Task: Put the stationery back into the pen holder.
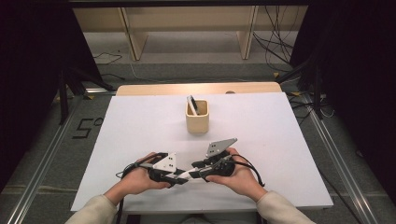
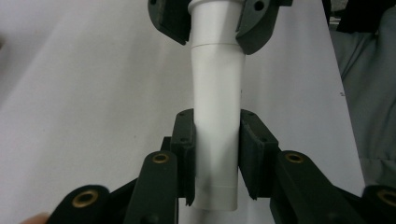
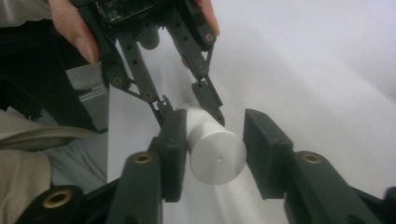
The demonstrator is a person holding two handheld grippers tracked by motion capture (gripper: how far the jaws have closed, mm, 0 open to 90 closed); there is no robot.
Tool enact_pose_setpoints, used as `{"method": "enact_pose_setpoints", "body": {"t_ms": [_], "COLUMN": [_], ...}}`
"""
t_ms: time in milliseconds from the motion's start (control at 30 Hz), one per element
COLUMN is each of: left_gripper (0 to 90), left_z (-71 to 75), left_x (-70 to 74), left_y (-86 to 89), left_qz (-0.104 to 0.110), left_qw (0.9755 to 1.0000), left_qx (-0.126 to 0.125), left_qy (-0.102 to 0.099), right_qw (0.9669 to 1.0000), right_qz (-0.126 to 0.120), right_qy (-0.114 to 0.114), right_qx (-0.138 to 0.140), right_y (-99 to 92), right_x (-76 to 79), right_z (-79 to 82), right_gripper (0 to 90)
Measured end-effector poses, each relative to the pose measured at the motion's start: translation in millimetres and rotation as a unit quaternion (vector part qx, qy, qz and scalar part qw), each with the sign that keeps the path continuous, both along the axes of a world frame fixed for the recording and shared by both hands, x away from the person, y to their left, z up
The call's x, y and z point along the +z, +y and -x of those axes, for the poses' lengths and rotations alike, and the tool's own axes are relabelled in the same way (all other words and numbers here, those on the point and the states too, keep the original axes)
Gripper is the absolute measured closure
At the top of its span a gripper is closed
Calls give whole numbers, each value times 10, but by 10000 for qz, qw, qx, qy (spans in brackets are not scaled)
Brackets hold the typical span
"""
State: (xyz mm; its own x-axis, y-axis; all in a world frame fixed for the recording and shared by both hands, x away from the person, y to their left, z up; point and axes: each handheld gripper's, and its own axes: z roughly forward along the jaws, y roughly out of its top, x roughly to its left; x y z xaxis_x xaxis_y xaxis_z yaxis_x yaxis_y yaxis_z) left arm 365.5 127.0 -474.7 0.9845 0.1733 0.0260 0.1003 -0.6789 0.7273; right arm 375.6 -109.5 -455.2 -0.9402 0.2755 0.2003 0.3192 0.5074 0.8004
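A white marker (image 1: 187, 174) lies level between my two grippers, just above the white table (image 1: 140, 126) near its front edge. My left gripper (image 2: 217, 154) is shut on the marker's barrel (image 2: 217, 93), with both pads flat against it. My right gripper (image 3: 215, 149) faces it from the other end with the marker's round cap end (image 3: 217, 156) between its jaws. One pad rests against the cap and the other pad (image 3: 264, 149) stands a little apart, so this gripper is open. In the high view the left gripper (image 1: 180, 178) and right gripper (image 1: 196, 173) meet tip to tip.
A small wooden cup (image 1: 197, 117) stands at the middle of the table with another marker (image 1: 192, 104) upright in it. Wooden shelving and cables lie on the floor beyond the far edge.
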Motion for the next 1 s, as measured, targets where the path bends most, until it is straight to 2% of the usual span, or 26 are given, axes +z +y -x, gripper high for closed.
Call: {"method": "enact_pose_setpoints", "body": {"t_ms": [167, 367, 433, 533, 700, 867, 1000], "left_gripper": [700, 701, 701, 701, 702, 703, 703], "left_z": [-5, -21, -32, -50, -76, -92, -109], "left_x": [-5, -5, -1, 7, 32, 57, 69], "left_y": [6, 29, 43, 66, 107, 147, 187], "left_qz": [-43, -33, 7, 90, 256, 523, 639], "left_qw": [9999, 9994, 9989, 9977, 9940, 9866, 9812], "left_qx": [140, 339, 467, 668, 1064, 1542, 1822], "left_qy": [10, 34, 69, 90, 63, 77, 28], "right_qw": [9996, 9975, 9960, 9942, 9909, 9881, 9866], "right_qz": [-134, -189, -185, -205, -229, -184, -111], "right_qy": [63, -167, -277, -304, -335, -366, -402], "right_qx": [-242, -658, -833, -1009, -1285, -1485, -1578], "right_y": [-22, -100, -146, -205, -303, -378, -426], "right_x": [14, 42, 44, 41, 45, 32, 13], "right_z": [-17, -25, -38, -62, -90, -97, -101], "right_gripper": [441, 356, 343, 335, 333, 334, 333]}}
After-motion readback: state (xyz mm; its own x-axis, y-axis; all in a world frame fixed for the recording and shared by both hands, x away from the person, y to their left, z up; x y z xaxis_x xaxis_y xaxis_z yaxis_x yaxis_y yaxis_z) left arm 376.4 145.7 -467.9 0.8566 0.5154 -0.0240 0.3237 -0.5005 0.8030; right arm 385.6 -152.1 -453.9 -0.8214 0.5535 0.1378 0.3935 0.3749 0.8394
